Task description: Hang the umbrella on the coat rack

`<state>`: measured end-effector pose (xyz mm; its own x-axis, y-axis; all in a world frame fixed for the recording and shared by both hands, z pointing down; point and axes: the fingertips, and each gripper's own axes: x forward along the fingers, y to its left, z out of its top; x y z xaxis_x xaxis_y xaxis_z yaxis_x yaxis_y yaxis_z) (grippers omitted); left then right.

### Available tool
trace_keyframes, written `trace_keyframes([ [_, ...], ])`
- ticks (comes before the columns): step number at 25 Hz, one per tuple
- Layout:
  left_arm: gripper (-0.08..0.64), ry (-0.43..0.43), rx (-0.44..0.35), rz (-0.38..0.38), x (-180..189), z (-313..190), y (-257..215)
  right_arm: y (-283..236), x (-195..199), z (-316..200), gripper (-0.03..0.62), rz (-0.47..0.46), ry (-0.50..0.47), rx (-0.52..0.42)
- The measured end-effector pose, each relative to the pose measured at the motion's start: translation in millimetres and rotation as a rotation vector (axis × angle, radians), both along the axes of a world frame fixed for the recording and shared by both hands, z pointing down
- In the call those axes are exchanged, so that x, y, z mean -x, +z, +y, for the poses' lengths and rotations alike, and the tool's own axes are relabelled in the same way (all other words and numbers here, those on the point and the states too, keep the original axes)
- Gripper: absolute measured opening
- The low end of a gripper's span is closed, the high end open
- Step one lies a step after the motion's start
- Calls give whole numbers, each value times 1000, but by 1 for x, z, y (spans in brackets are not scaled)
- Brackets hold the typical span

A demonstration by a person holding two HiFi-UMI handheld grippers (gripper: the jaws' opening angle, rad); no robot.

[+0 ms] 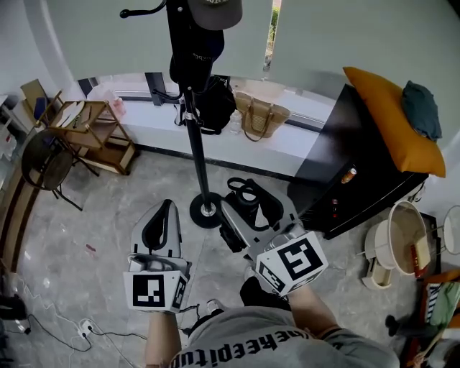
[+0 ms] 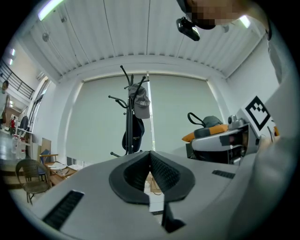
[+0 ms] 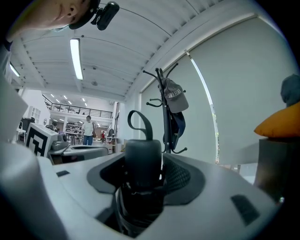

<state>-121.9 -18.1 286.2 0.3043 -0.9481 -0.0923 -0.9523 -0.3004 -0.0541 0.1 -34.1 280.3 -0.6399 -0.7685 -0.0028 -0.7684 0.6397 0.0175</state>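
Observation:
The black coat rack [image 1: 195, 136] stands on the marble floor just ahead, with a grey cap [image 1: 215, 11] on top and a black bag [image 1: 194, 57] on a hook. My right gripper [image 1: 255, 213] is shut on a folded black umbrella [image 1: 249, 199], close to the right of the rack's round base [image 1: 207, 208]. In the right gripper view the umbrella's handle [image 3: 142, 161] sits between the jaws, its strap loop [image 3: 139, 123] standing up, with the rack [image 3: 165, 117] beyond. My left gripper [image 1: 167, 210] is shut and holds nothing; it faces the rack [image 2: 129, 119].
A black cabinet [image 1: 345, 169] with an orange cushion [image 1: 392, 118] stands to the right. A woven handbag [image 1: 260, 115] sits on the window ledge. To the left stand a wooden folding shelf [image 1: 90, 129] and a wicker chair [image 1: 47, 162]. White pots [image 1: 399, 237] are at the right; cables [image 1: 50, 330] lie at lower left.

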Motion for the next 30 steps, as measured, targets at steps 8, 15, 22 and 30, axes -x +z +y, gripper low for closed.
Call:
trace_keyframes([
  [8,15,-75,6,8,-17,-29,2,-4,-17,-40,241,5,-64,-7],
  [15,15,-149,10,3,-31,-47,4,0,-27,-67,241,3,-134,1],
  [22,15,-221,16,4,-38,-54,4,1,-32,-82,241,3,-202,9],
  [30,15,-280,8,-3,-55,-62,1,3,-44,-96,241,2,-266,8],
])
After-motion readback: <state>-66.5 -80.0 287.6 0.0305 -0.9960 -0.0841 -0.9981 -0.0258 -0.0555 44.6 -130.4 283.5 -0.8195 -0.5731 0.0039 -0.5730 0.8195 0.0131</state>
